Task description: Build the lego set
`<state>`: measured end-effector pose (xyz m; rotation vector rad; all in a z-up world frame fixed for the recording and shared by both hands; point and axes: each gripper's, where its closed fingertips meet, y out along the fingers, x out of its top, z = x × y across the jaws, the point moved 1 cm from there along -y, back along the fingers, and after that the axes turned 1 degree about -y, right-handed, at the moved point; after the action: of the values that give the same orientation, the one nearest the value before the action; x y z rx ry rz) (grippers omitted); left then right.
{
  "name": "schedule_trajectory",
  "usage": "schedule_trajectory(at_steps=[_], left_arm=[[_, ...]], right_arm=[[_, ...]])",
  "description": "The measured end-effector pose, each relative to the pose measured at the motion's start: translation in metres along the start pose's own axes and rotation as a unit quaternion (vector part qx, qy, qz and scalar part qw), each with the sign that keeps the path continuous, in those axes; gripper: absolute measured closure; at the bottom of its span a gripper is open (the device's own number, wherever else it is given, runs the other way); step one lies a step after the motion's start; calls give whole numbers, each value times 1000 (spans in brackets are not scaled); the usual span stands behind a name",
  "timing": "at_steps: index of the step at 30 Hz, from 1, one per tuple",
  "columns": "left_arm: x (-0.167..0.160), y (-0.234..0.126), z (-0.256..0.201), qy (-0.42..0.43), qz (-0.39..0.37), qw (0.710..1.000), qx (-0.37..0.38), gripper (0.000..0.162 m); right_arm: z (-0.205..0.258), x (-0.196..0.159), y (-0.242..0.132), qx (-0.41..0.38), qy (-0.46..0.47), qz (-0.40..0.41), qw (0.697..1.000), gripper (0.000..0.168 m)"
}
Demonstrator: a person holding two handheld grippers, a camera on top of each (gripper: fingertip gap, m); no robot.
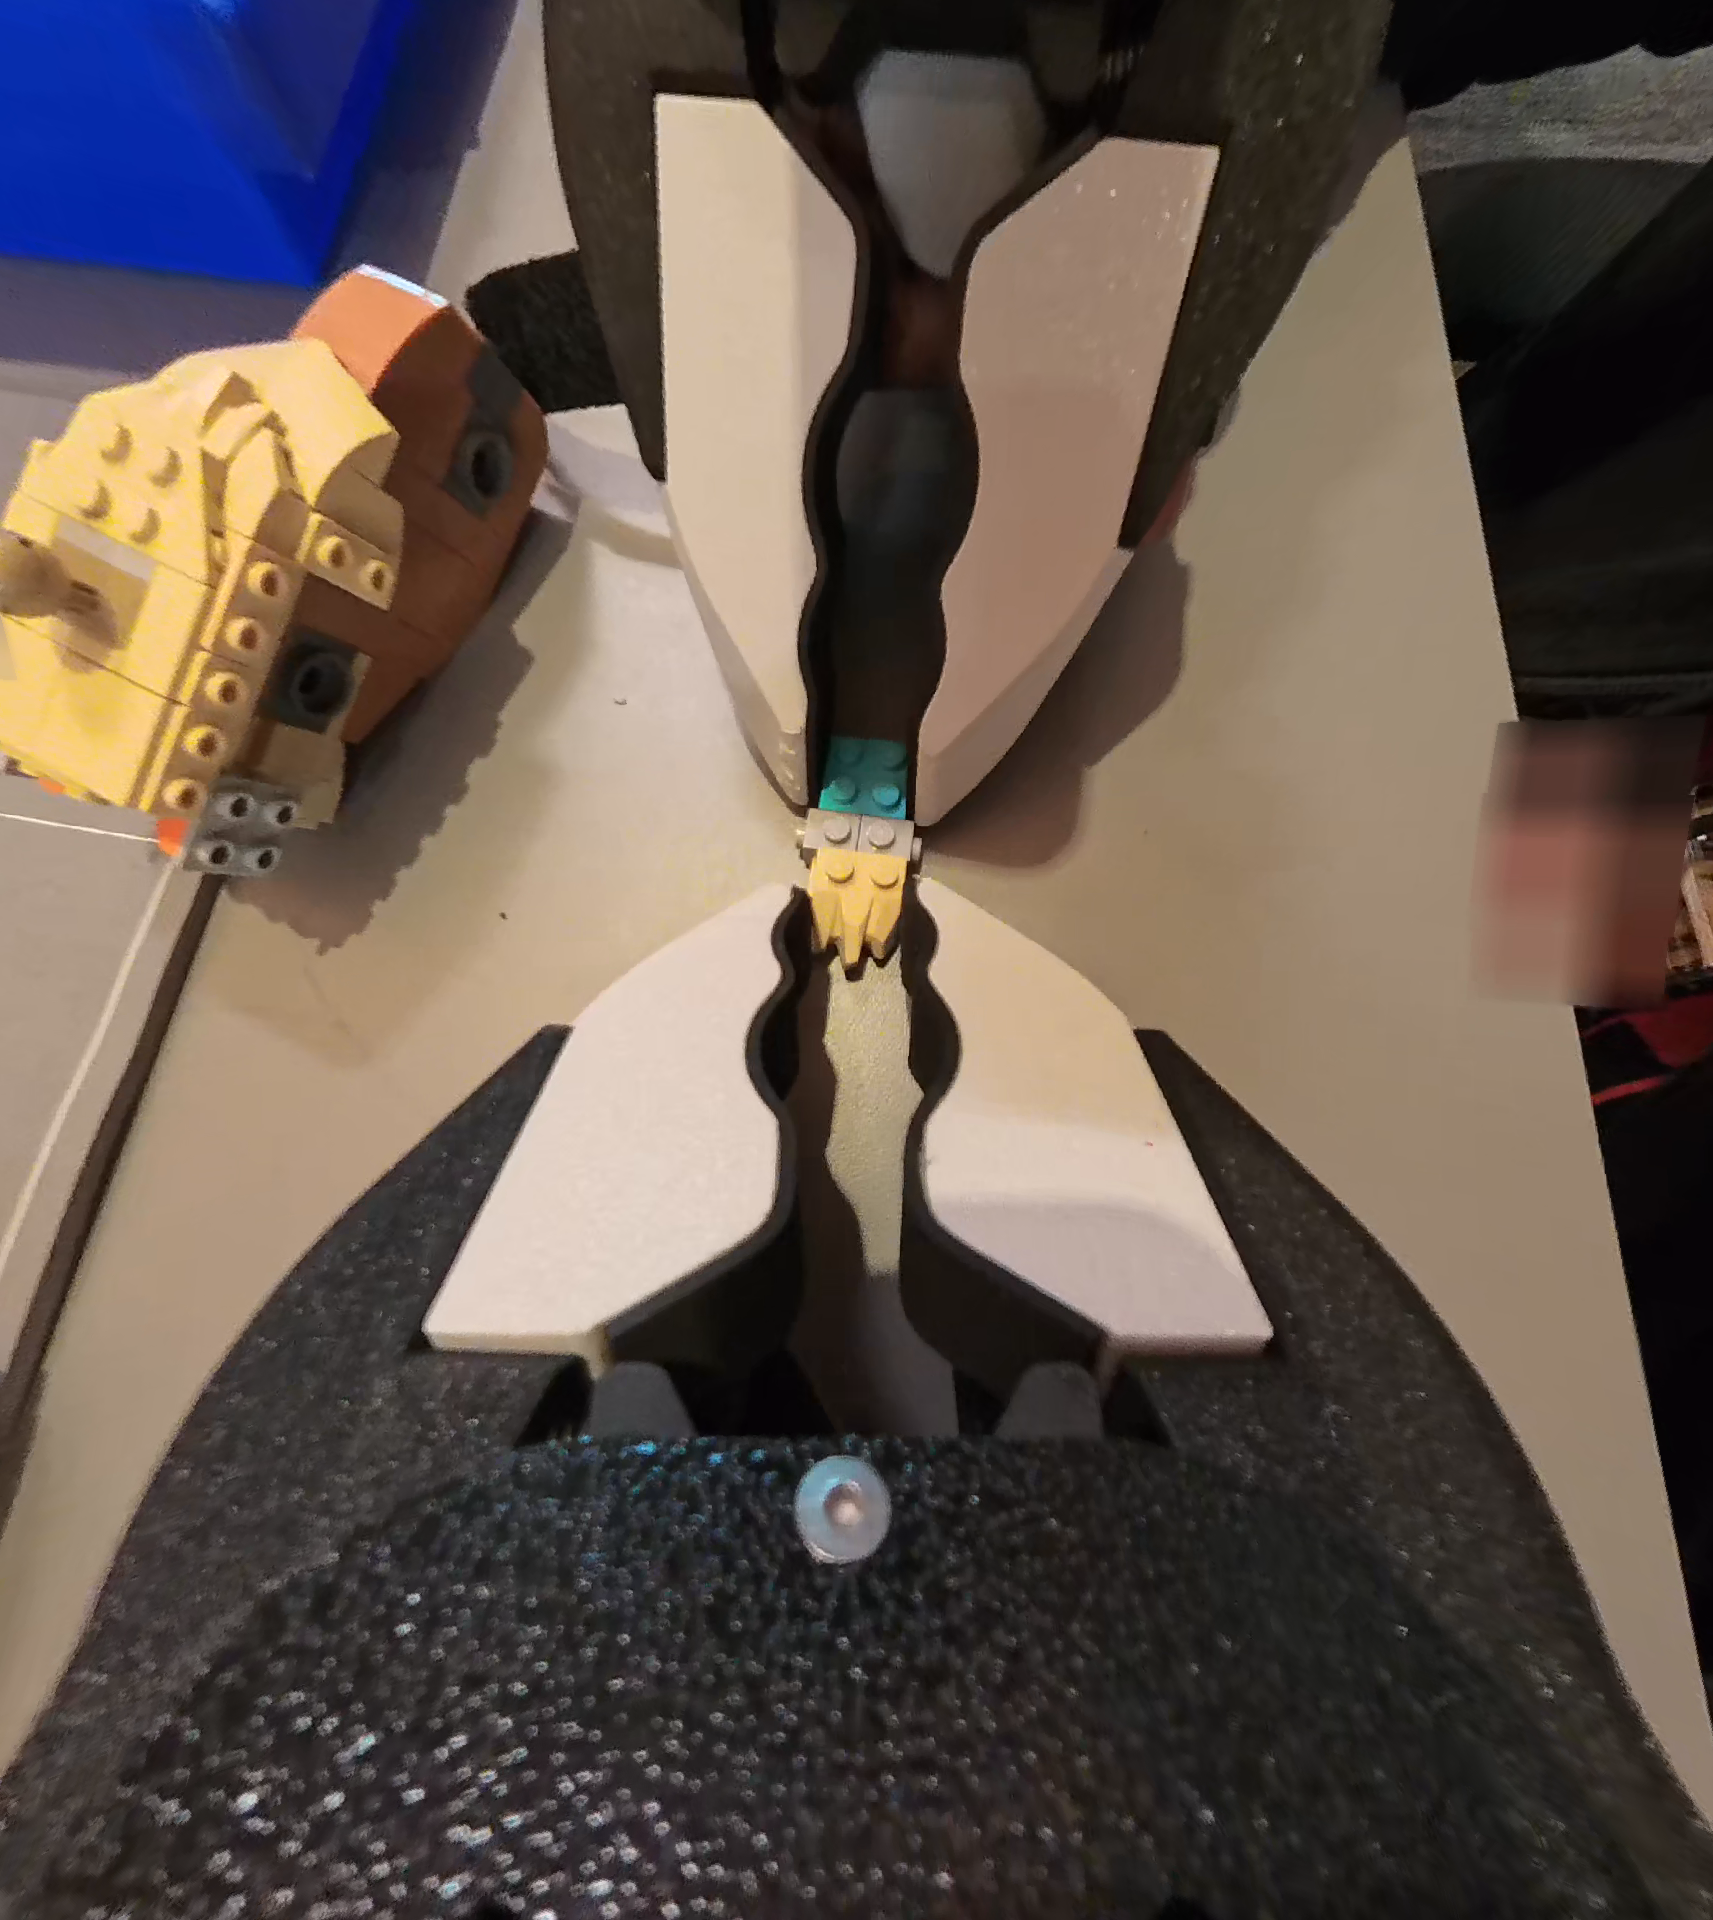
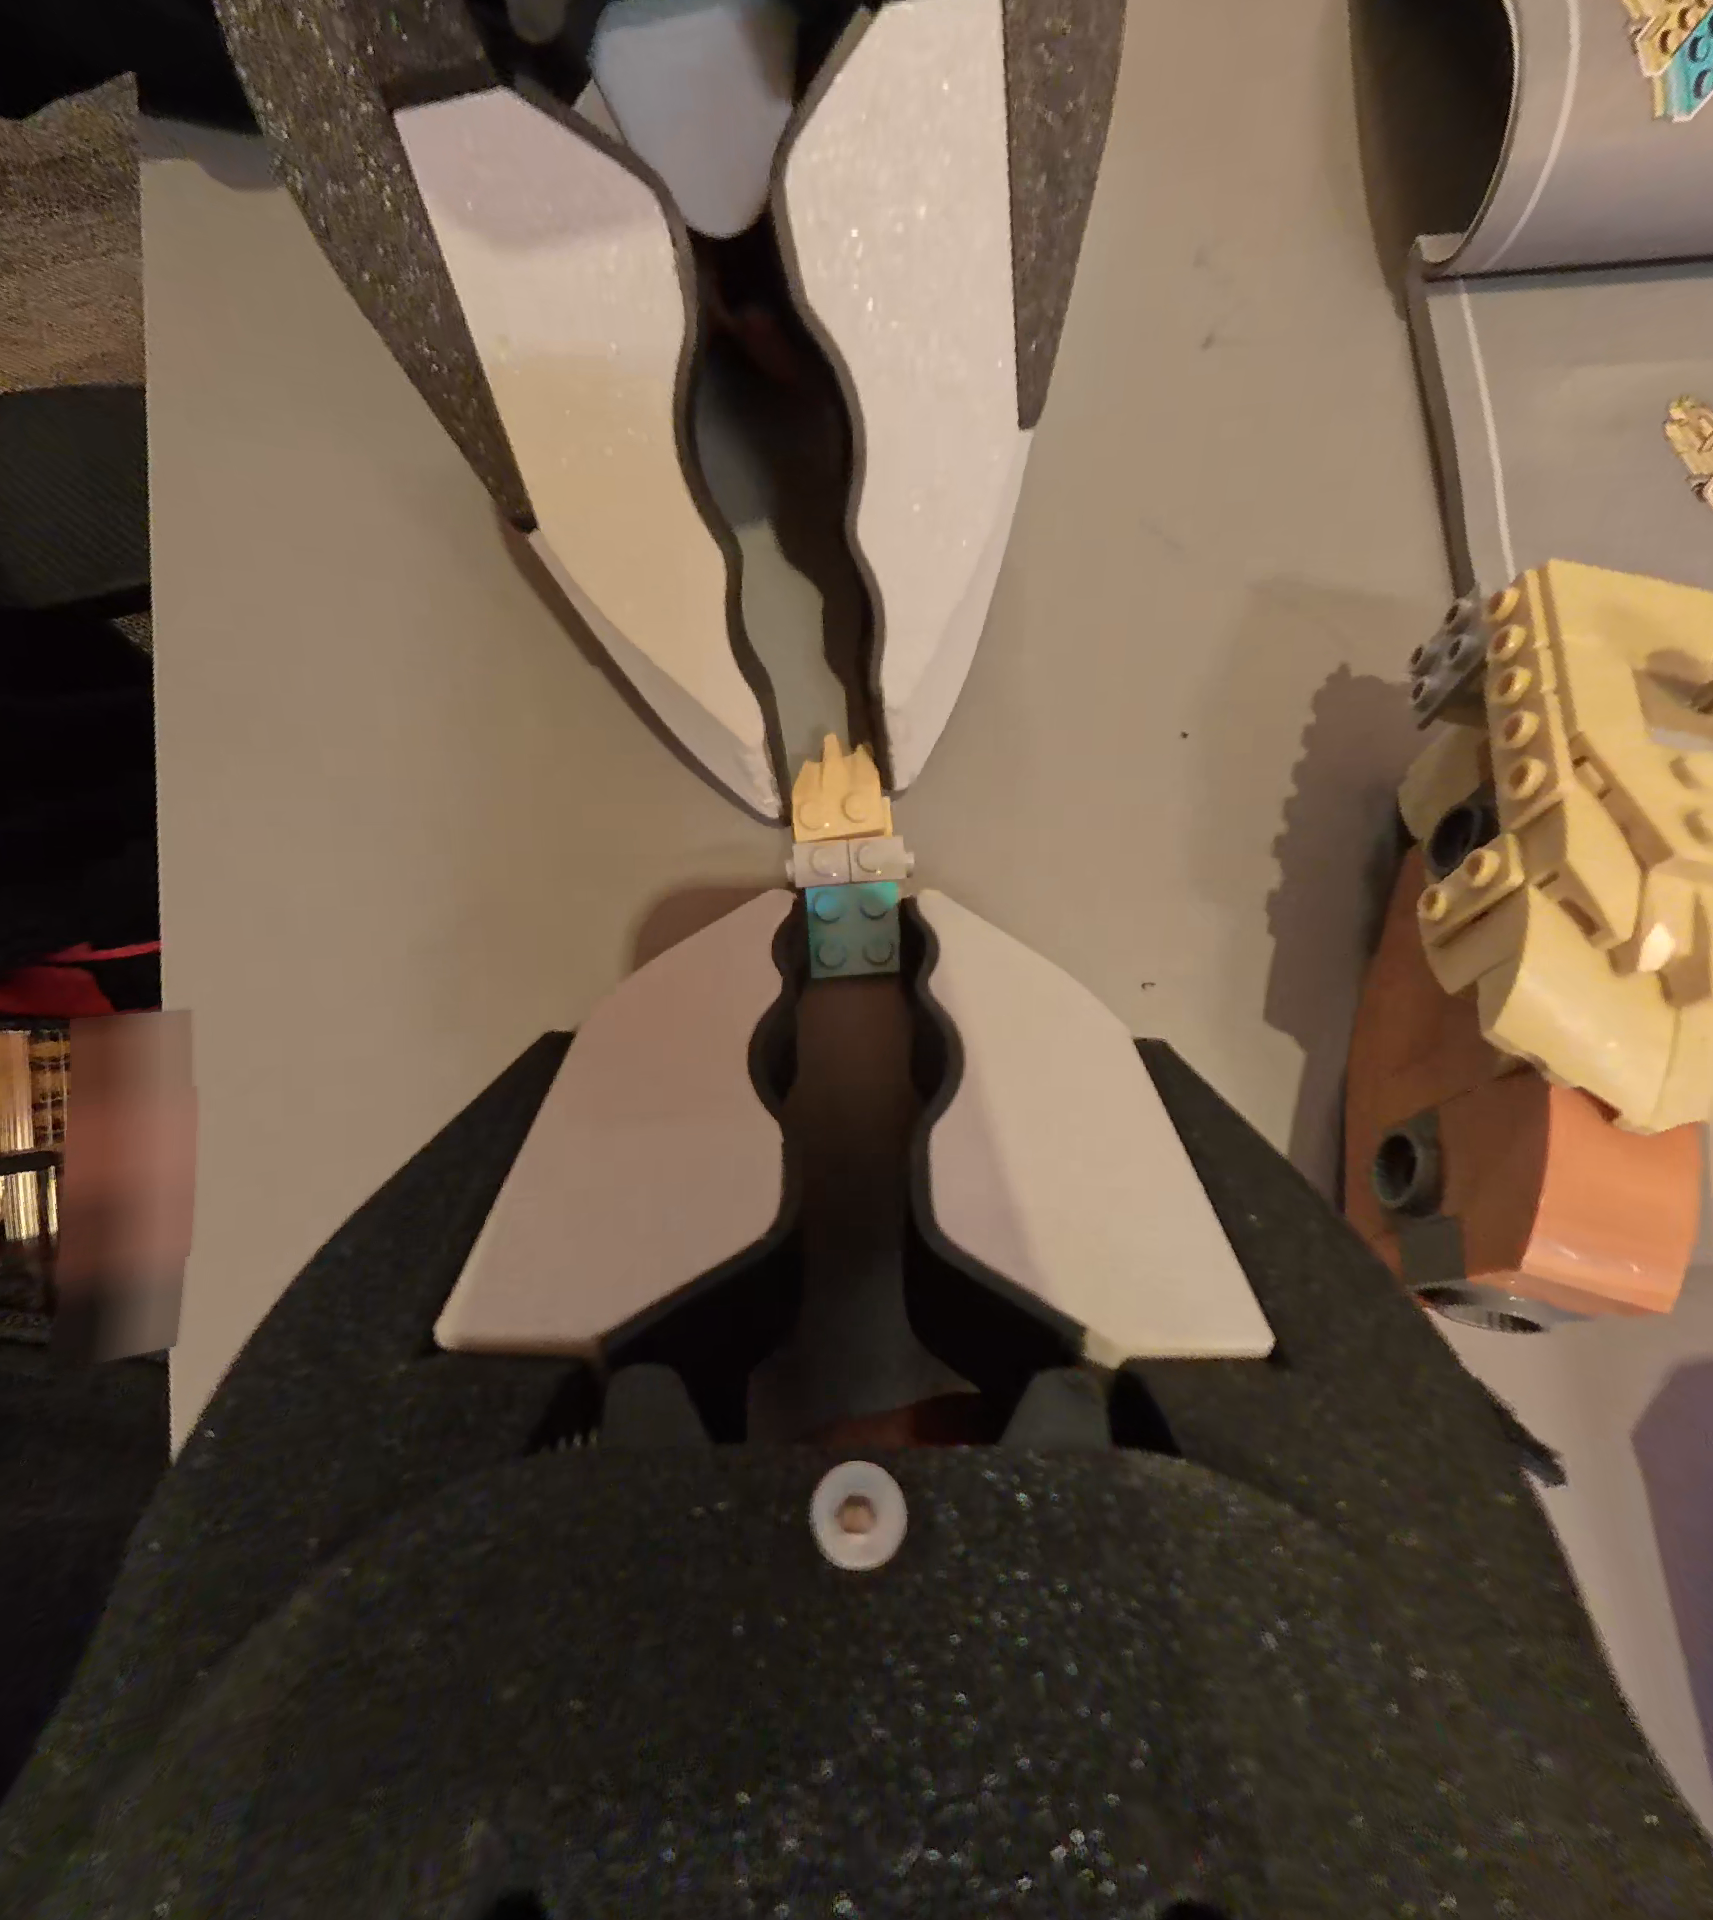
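A small assembly hangs between my two grippers above the table: a teal plate (image 1: 867, 777), two grey pieces (image 1: 862, 834) and a tan claw piece (image 1: 857, 909) in a row, touching. My left gripper (image 1: 857, 925) is shut on the tan claw end. My right gripper (image 1: 867, 790) faces it from the far side, shut on the teal plate. In the right wrist view my right gripper (image 2: 852, 940) grips the teal plate (image 2: 852, 935). Beyond it are the grey pieces (image 2: 850, 858), then the claw piece (image 2: 839, 805) in the left gripper (image 2: 836, 795).
A large tan and brown build (image 1: 239, 613) lies on the table, to the left in the left wrist view and to the right in the right wrist view (image 2: 1579, 935). An instruction booklet (image 2: 1610, 416) lies under and behind it. A blue box (image 1: 156, 125) stands behind. The table edge (image 1: 1517, 727) is close. My left and right fingertips are right by each other.
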<state>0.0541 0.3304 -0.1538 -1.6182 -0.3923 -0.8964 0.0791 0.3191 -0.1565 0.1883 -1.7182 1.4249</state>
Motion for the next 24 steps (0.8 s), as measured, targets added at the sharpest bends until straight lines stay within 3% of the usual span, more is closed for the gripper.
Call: schedule_trajectory(at_steps=[12,24], left_arm=[[-1,1,1,-55,50,996,-48,146],[-1,2,0,-47,88,993,-66,146]], right_arm=[[0,1,0,-1,-19,-1,1000,152],[0,1,1,0,-56,1,998,152]])
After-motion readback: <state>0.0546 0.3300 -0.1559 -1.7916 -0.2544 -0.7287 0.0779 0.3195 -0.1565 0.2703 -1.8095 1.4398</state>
